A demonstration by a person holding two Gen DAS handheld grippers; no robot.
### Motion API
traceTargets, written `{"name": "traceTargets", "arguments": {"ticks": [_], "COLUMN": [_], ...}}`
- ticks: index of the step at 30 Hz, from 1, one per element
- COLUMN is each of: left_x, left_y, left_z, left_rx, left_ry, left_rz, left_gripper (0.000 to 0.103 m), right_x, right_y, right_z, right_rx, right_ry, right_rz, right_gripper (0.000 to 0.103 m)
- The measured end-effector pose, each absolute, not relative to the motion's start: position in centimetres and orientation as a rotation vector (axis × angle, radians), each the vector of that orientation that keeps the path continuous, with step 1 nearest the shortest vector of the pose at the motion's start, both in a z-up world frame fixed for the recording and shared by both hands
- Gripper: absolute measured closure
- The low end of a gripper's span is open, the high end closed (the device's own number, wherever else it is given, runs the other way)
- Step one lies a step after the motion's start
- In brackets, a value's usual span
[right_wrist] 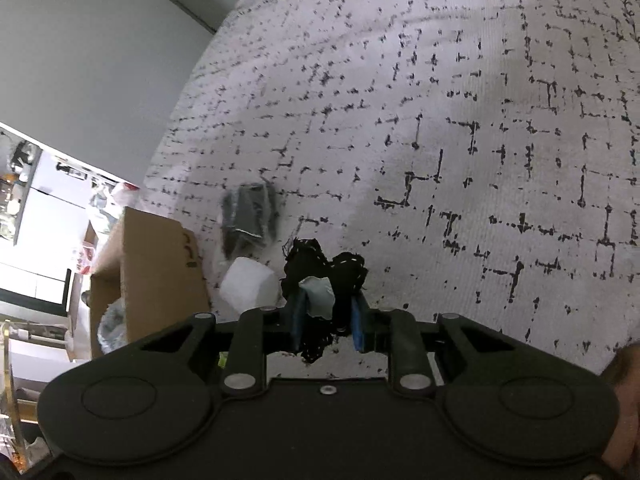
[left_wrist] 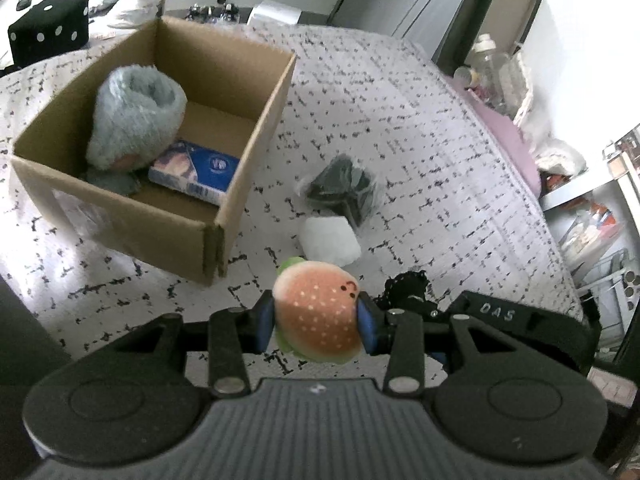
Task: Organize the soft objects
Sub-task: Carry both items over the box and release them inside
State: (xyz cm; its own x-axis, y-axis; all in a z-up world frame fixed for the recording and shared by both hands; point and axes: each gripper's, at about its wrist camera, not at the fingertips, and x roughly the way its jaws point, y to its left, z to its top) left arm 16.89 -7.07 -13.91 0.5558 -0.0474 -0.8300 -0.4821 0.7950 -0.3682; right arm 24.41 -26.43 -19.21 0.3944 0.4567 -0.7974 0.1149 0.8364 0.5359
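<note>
The left gripper (left_wrist: pixel 318 322) is clamped on a burger toy (left_wrist: pixel 318 312), held above the bedspread (left_wrist: pixel 420 128) near the cardboard box (left_wrist: pixel 256 132) (a fluffy grey plush (left_wrist: pixel 134 120) sits inside). The right gripper (right_wrist: pixel 328 316) pinches a black cloth (right_wrist: pixel 320 268), possibly lace.

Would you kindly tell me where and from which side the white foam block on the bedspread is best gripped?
Grip the white foam block across its two flatter side faces, coming down from above. It lies low on the bedspread, close beside the bagged dark item and the cardboard box, so a sideways approach looks cramped. Both claws are full now: the left claw holds the burger plush, the right claw a black fabric piece.
</note>
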Motion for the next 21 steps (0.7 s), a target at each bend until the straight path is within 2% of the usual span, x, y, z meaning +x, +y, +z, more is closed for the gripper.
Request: {"name": "traceTargets", "arguments": {"ticks": [21], "left_x": [13.1], "left_y": [-3.1], "left_z": [-9.0], "left_rx": [-0.571], "left_ry": [0.836], "left_rz": [0.281], "left_gripper": [0.062], "right_x": [20.8], "right_y": [-25.9], "right_z": [-13.1], "right_rx": [0.528], "right_ry": [0.868], "right_rz": [0.374], "right_gripper": [0.080]}}
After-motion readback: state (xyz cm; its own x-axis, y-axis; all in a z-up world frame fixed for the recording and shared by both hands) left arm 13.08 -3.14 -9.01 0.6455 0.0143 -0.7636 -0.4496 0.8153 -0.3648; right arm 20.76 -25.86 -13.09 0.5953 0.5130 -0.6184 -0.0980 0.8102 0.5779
